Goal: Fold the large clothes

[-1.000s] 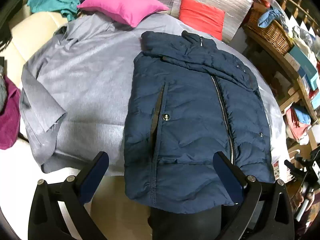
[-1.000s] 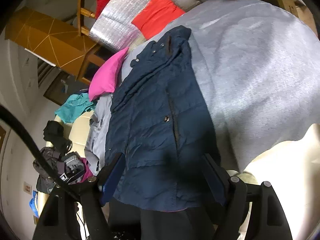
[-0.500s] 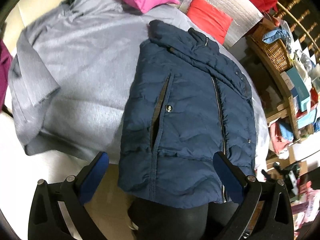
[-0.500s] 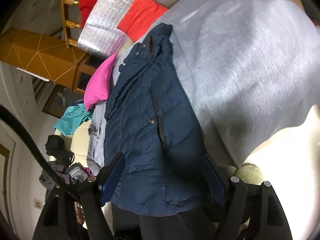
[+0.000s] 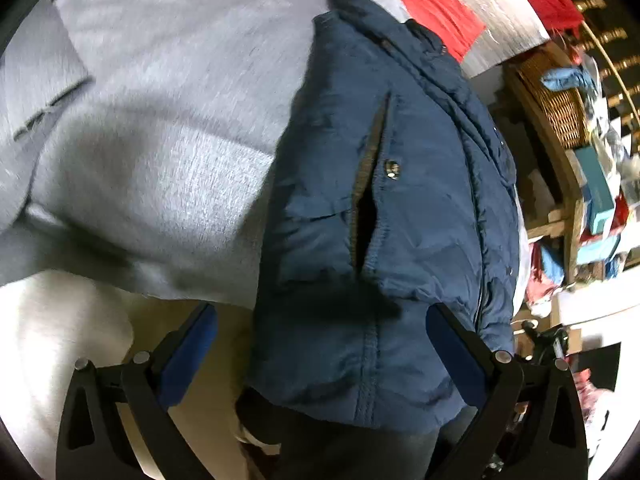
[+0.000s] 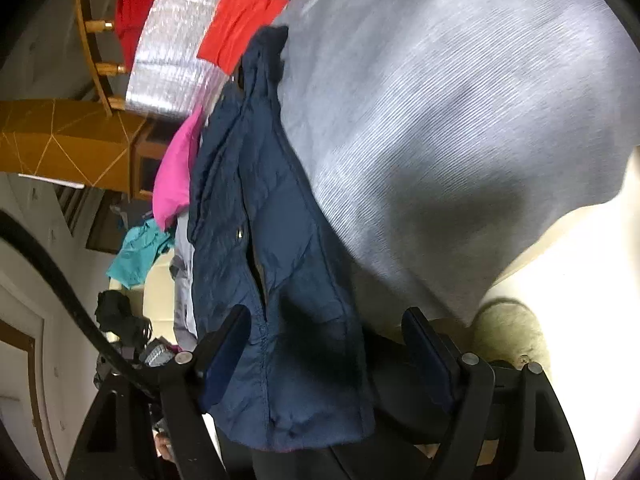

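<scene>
Navy quilted puffer jacket (image 5: 404, 208) lies flat on a pale grey knit cloth (image 5: 168, 120) spread over the bed, collar at the far end, hem hanging just over the near edge; zip and side pocket face up, and the sides look tucked in already, so the jacket reads as a narrow block; my judgement is that the lengthwise folds are done and the hem-to-collar fold is still to come. Left gripper (image 5: 320, 348) is low over the near hem, its blue-padded fingers (image 5: 188, 356) spread wide to either side of the hem, pads clear of the fabric, nothing held; right gripper (image 6: 332, 356) is the same story from the other corner, fingers (image 6: 224, 360) standing wide apart with the hem's corner between them but not pinched; both look set to take the hem, though no grip is made yet.

Around it: a bright pink cushion (image 6: 176, 172) beside the jacket's collar end; an orange-red cushion (image 5: 436, 16) against a silver quilted panel (image 6: 172, 64) at the far side; a teal garment (image 6: 140, 252) off on the cream edge; a woven wicker basket (image 5: 556, 104) on cluttered shelves beside the bed. Nothing sits on the jacket itself; the pink cushion near the collar could crowd the fold's landing spot, and the loose grey cloth underneath may drag along when the hem lifts.
</scene>
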`<state>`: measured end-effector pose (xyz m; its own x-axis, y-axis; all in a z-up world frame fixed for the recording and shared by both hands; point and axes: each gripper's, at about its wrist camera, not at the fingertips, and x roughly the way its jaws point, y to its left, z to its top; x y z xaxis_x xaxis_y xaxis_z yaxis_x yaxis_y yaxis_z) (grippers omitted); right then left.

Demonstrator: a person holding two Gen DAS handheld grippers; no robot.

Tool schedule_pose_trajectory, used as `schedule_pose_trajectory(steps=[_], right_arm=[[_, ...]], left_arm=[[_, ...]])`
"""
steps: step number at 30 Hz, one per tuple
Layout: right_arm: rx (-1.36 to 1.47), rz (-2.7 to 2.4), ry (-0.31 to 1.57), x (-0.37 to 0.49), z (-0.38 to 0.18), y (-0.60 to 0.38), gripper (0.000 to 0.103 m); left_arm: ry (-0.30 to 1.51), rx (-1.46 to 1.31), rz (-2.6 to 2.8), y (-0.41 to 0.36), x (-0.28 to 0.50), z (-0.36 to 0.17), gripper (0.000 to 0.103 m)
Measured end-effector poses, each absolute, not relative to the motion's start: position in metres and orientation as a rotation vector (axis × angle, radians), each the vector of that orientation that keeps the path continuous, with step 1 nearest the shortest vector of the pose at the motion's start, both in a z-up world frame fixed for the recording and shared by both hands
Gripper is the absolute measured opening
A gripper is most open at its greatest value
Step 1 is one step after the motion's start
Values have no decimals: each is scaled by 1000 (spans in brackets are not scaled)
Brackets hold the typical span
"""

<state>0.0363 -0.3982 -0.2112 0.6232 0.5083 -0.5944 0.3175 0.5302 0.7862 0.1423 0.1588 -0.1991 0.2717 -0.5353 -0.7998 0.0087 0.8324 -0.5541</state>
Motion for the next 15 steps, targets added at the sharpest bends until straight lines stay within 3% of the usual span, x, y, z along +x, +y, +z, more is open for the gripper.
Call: schedule_pose_trajectory(steps=[4,6,7,9,15], right_arm=[[1046,201,946,47,-210,-379,80],[1010,219,961,49,-207,-367,74],[976,218,974,50,-203,-361,60],[963,233,982,50,-199,-355,44],[958,211,998,53,-200,-356,48]], left_arm=[[1254,-539,-426,156,144,-204,103],[1255,-535,-454,150,144,-205,103],[1257,-525,-466,146,143,-206,103],[1249,-504,-482,139,141,-207,102],[1238,-506,-479,137,138,-210,99]])
